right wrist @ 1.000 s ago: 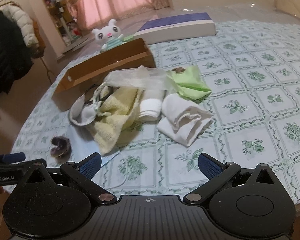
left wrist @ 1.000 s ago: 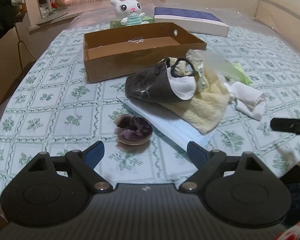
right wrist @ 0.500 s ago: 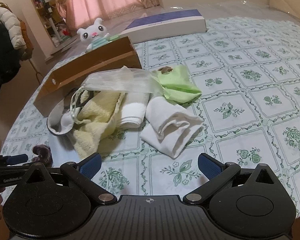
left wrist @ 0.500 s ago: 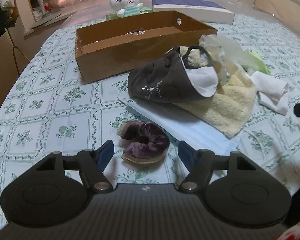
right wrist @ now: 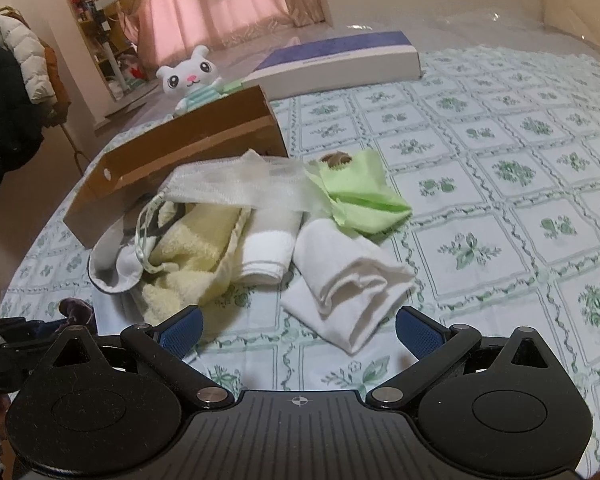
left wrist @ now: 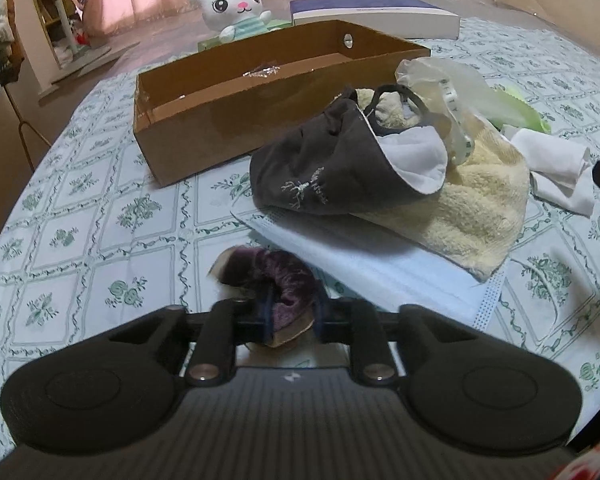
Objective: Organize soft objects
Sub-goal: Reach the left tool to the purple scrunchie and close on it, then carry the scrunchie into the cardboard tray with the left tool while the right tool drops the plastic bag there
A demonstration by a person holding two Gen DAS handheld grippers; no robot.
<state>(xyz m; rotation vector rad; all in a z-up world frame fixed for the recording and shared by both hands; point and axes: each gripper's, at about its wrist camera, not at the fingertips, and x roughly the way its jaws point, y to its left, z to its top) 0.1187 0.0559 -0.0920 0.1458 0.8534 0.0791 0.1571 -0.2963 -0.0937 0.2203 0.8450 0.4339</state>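
From the left wrist, the left gripper [left wrist: 290, 316] is closing its jaws on the purple scrunchie [left wrist: 268, 280], which lies on the tabletop [left wrist: 80, 216] at the near edge of the pile, touching the blue face mask [left wrist: 380, 268]; the pads already squeeze its near side. To do this pickup well, I would let the jaws finish closing, since plush fabric gives, then lift straight up so the mask is not dragged along. The open cardboard box [left wrist: 204, 136] stands just behind the dark cloth pouch [left wrist: 320, 168] and yellow towel [left wrist: 472, 204], a likely place to drop it; the carry should clear the box's near wall. From the right wrist, the right gripper [right wrist: 298, 330] is wide open with nothing between its jaws, hovering just short of the folded white cloth [right wrist: 348, 280], which lies beside a rolled white towel [right wrist: 266, 252] and a green cloth [right wrist: 360, 196].
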